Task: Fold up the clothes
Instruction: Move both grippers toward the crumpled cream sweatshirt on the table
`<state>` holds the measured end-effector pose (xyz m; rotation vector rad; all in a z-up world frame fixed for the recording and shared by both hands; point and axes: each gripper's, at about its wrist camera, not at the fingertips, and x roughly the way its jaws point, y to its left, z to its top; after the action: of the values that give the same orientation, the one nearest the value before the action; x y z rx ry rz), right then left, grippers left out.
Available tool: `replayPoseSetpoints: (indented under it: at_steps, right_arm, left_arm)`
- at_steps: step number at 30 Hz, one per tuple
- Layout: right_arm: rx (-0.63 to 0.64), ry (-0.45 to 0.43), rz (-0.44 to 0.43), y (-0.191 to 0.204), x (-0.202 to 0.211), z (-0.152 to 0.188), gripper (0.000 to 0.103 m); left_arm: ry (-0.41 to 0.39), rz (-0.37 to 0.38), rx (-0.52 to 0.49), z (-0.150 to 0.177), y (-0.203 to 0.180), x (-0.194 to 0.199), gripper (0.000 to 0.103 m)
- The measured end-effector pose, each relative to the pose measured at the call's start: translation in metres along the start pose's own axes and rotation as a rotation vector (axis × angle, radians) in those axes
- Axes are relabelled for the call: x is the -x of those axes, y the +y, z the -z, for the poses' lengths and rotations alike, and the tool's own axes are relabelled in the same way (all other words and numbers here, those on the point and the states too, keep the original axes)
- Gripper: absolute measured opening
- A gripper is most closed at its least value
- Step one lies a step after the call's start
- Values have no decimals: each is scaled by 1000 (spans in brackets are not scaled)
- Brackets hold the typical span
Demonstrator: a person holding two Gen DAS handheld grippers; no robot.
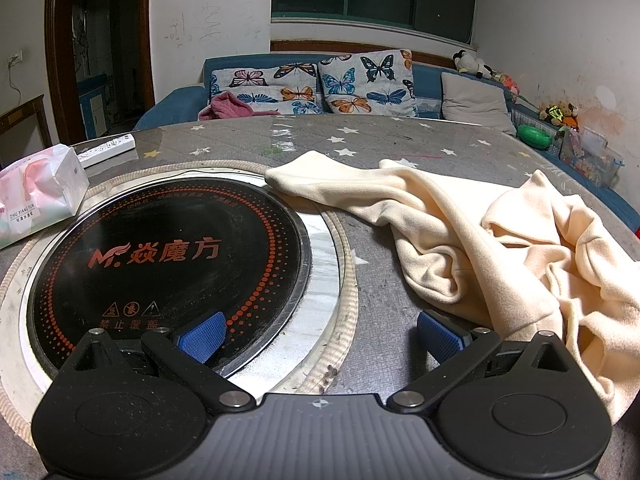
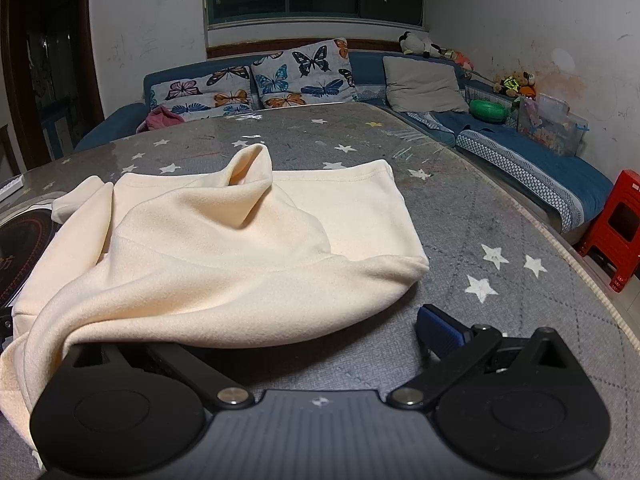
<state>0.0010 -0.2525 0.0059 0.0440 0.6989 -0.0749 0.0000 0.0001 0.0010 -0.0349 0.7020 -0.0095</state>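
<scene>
Round table (image 1: 400,136) with a grey quilted, star-printed cover: bears every item below. A blue sofa (image 2: 520,148) with butterfly cushions runs behind it.

Black round induction hob (image 1: 168,256), glass, red lettering, set into the table's middle within a pale ring: bare, save for one cloth tip lying on its far rim.

Cream fleece garment (image 2: 224,248), soft and thick: lies crumpled on the table just beside the hob, one long sleeve or leg reaching toward the hob, the bulk heaped in loose ridges. No flat panel, no crease line, no stacked layers. Judgement: folding not begun; spreading, smoothing and every fold are left.

Pack of tissues (image 1: 36,196), white and pink wrapper: far side of the hob, well apart from the garment.

Left gripper (image 1: 318,336), black with blue ribbed pads: tilted downward over the hob's near edge, jaws spread wide, nothing between them, garment just to its right.

Right gripper (image 2: 320,332): low at the garment's near hem, jaws spread wide; cloth drapes over the left finger and hides it, the right pad is bare, nothing clamped.
</scene>
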Motion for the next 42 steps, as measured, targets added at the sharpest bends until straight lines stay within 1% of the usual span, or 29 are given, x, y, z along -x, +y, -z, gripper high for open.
replayPoseSetpoints:
  at_steps: [6, 9, 14, 17, 19, 26, 29, 36, 42]
  right_arm:
    - [12, 2, -3, 5, 1, 3, 103]
    - [9, 13, -25, 2, 3, 4, 103]
    - [32, 5, -27, -2, 14, 11, 103]
    - [57, -8, -27, -2, 23, 14, 103]
    - [62, -15, -36, -2, 30, 16, 103]
    - [74, -54, -84, -4, 55, 25, 103]
    - [81, -70, -96, -3, 66, 28, 103]
    - [77, -85, -146, -2, 88, 33, 103]
    - [88, -91, -163, 0, 99, 39, 103]
  left_arm:
    - [4, -11, 8, -2, 0, 2, 103]
    - [-10, -41, 22, 3, 1, 9, 103]
    - [8, -81, 29, 1, -1, 18, 103]
    - [33, -66, 31, 3, -3, 22, 103]
    - [40, -71, 18, 4, -6, 28, 103]
    - [42, -25, 31, 8, -9, 52, 103]
    - [56, -8, 51, 8, -9, 60, 103]
    - [57, 0, 53, 12, -13, 78, 103]
    - [42, -18, 39, 14, -19, 92, 103]
